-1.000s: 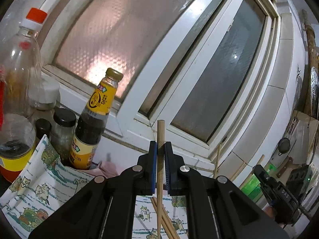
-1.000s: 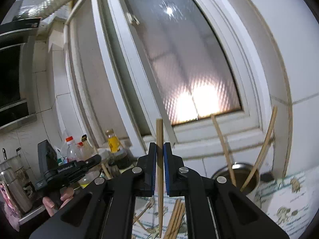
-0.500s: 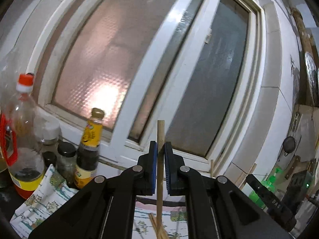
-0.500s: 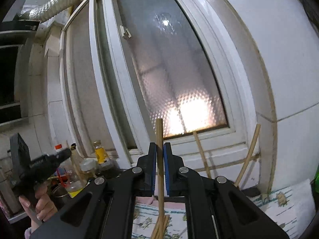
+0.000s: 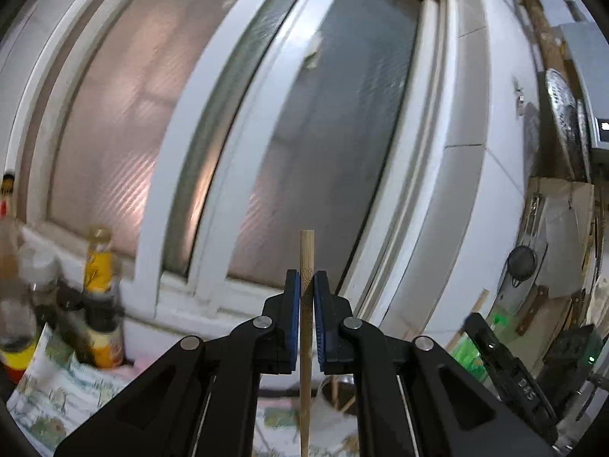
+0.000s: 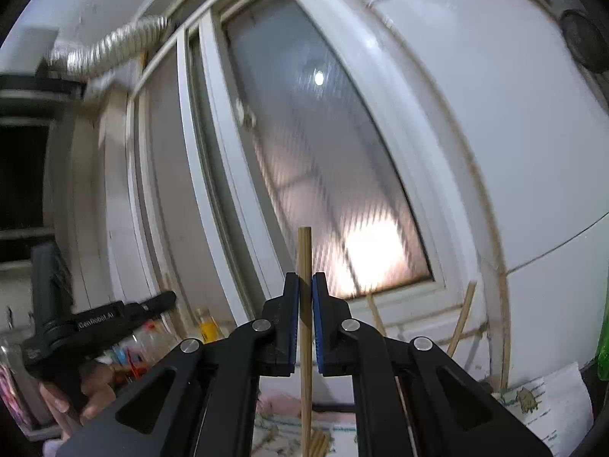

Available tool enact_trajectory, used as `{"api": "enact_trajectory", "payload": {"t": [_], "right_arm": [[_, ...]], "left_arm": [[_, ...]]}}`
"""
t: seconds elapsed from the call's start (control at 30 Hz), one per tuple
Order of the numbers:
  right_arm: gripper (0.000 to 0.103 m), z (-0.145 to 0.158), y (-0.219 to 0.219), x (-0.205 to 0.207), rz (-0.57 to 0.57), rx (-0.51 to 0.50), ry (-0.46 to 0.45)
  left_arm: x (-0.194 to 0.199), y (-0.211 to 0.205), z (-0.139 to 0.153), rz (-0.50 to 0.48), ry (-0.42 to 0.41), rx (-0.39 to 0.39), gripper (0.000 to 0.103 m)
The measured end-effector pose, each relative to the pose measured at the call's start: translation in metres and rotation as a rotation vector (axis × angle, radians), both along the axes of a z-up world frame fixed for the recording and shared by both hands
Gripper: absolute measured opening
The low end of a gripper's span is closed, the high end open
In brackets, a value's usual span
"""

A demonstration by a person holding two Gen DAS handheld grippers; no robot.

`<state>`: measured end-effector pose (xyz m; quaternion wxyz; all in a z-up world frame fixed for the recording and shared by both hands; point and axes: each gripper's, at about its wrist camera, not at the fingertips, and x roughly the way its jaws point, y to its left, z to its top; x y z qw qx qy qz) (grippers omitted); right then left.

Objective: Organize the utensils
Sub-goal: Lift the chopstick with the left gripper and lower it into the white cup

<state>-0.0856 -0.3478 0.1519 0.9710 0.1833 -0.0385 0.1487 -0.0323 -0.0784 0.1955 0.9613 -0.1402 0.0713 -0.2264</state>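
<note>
My left gripper (image 5: 306, 289) is shut on a wooden chopstick (image 5: 306, 259) that stands upright between its blue pads, high in front of the frosted window. A round metal holder (image 5: 335, 400) with chopsticks in it shows low, just right of the held stick. My right gripper (image 6: 304, 289) is shut on a second upright chopstick (image 6: 304, 255). More loose chopsticks (image 6: 318, 443) lie on the patterned cloth (image 6: 540, 407) below it. Two chopsticks (image 6: 462, 320) lean against the window sill to the right. The other gripper (image 6: 95, 323), held by a hand, shows at the left.
Sauce bottles (image 5: 101, 297) crowd the sill at the left above a cartoon-print cloth (image 5: 64, 392). A green bottle (image 5: 470, 354) and hanging kitchen tools (image 5: 521, 262) are at the right. A silver vent duct (image 6: 110, 53) runs along the top left.
Both grippers rose with their chopsticks held. The left view swung right, so the bottles slid left and the metal holder came in below. The right view tilted up and away from the counter.
</note>
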Motion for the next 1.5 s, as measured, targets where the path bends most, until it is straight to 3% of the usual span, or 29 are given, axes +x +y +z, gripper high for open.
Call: {"api": "enact_trajectory", "payload": {"t": [0.13, 0.23, 0.33, 0.6, 0.8, 0.9, 1.17, 1.27, 1.5], "right_arm": [[0.008, 0.005, -0.021, -0.016, -0.067, 0.057, -0.055], [0.008, 0.006, -0.028, -0.025, -0.13, 0.076, -0.089], [0.008, 0.004, -0.038, -0.028, -0.208, 0.107, -0.114], [0.008, -0.014, -0.067, -0.01, -0.361, 0.225, -0.13], [0.008, -0.025, -0.076, 0.025, -0.387, 0.283, -0.048], [0.008, -0.028, -0.07, 0.037, -0.407, 0.217, -0.003], [0.008, -0.044, -0.053, 0.081, -0.224, 0.117, 0.185], [0.008, -0.048, -0.039, 0.09, -0.233, 0.037, 0.212], [0.008, -0.06, -0.036, 0.107, -0.187, 0.022, 0.311]], "left_arm": [[-0.006, -0.027, 0.015, 0.008, -0.074, -0.013, 0.006], [0.001, -0.045, 0.02, -0.031, -0.091, -0.055, 0.006], [0.009, -0.066, 0.021, -0.017, -0.112, -0.048, 0.006], [0.047, -0.093, -0.023, -0.005, -0.014, -0.016, 0.006], [0.067, -0.095, -0.052, -0.003, 0.049, -0.01, 0.006], [0.074, -0.096, -0.062, -0.016, 0.083, 0.001, 0.006], [0.08, -0.088, -0.084, -0.043, 0.1, 0.014, 0.006], [0.091, -0.084, -0.09, -0.059, 0.143, -0.007, 0.006], [0.105, -0.087, -0.102, -0.102, 0.209, 0.003, 0.007]]}}
